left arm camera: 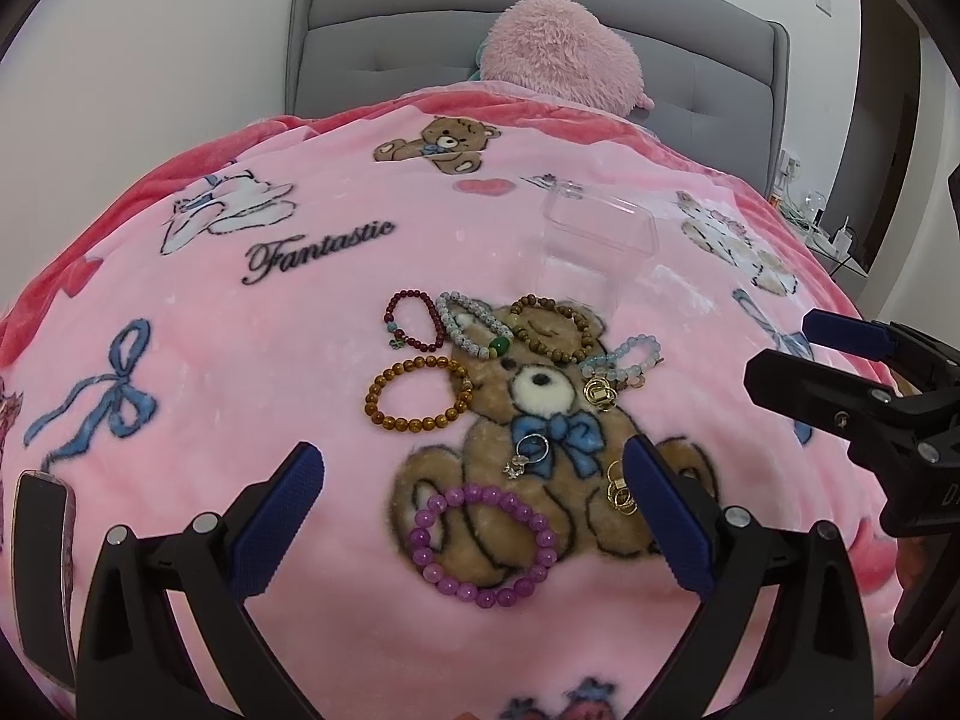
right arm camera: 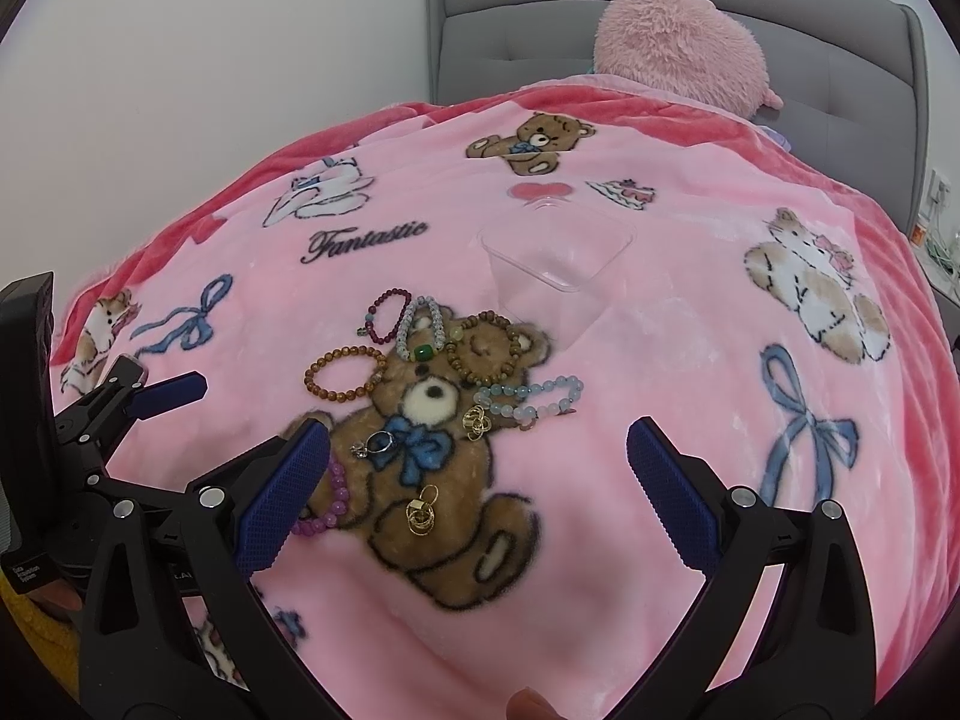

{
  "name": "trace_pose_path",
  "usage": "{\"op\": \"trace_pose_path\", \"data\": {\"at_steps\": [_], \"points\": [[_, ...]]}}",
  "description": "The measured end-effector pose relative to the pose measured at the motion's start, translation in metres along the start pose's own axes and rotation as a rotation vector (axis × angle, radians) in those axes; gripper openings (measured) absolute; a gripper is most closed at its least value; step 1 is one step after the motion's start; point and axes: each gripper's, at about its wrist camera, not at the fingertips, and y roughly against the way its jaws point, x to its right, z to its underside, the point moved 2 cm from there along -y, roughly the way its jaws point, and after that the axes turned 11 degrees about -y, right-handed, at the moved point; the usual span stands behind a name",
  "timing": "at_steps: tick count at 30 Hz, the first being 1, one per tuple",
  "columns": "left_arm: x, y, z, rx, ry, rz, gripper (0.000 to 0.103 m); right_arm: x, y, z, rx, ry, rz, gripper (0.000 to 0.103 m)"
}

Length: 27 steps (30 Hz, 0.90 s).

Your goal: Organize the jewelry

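Several bead bracelets lie on a pink bear-print blanket point(left arm camera: 300, 360): a purple one point(left arm camera: 486, 546), an amber one point(left arm camera: 418, 394), a dark red one point(left arm camera: 414, 319), a grey one with a green bead point(left arm camera: 474, 324), a brown wooden one point(left arm camera: 549, 330) and a pale blue one point(left arm camera: 624, 360). Gold rings point(left arm camera: 620, 487), a gold charm point(left arm camera: 600, 393) and a silver ring point(left arm camera: 531, 450) lie among them. A clear plastic box point(left arm camera: 591, 240) stands just behind. My left gripper point(left arm camera: 474, 468) is open above the purple bracelet. My right gripper point(right arm camera: 480, 450) is open near the gold rings point(right arm camera: 422, 513).
A fluffy pink plush point(left arm camera: 558, 54) leans on the grey headboard point(left arm camera: 384, 42) at the back. A phone point(left arm camera: 42, 570) lies at the blanket's left edge. A side table with cables point(left arm camera: 822, 228) stands at the right.
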Motion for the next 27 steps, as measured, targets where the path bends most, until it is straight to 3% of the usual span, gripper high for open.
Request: {"op": "trace_pose_path", "data": {"at_steps": [27], "points": [[-0.0020, 0.0014, 0.0011, 0.006, 0.001, -0.003, 0.098, -0.0044, -0.0014, -0.0031, 0.003, -0.006, -0.001, 0.095]]}}
